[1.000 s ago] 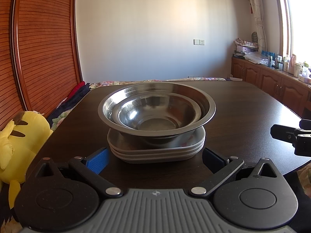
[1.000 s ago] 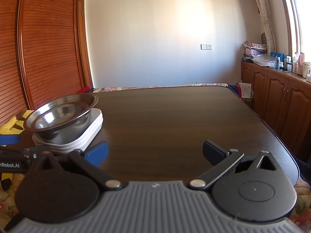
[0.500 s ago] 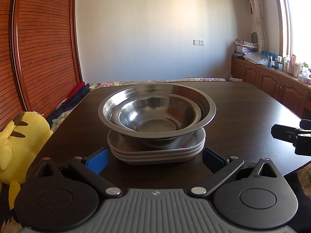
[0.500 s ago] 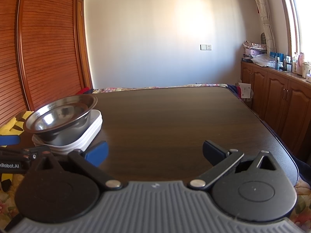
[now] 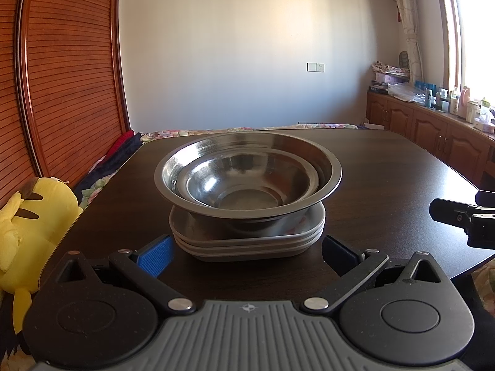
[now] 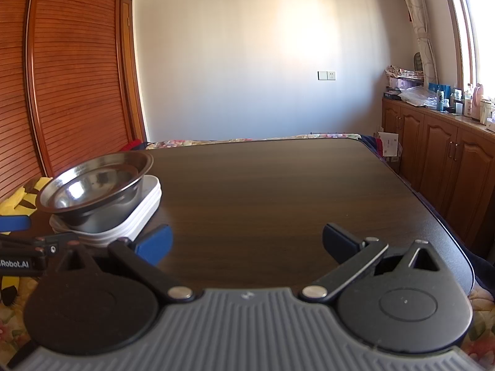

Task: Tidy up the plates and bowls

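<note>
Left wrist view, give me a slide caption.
Open left gripper faces two nested steel bowls atop stacked white plates.

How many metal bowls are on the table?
2: a large bowl sits on the stacked plates, and a smaller bowl nests inside it. Others could be hidden beneath.

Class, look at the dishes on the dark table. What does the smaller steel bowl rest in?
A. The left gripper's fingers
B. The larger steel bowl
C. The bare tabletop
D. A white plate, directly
B: the smaller steel bowl sits nested inside the larger steel bowl, which itself stands on the stack of white plates on the table.
</note>
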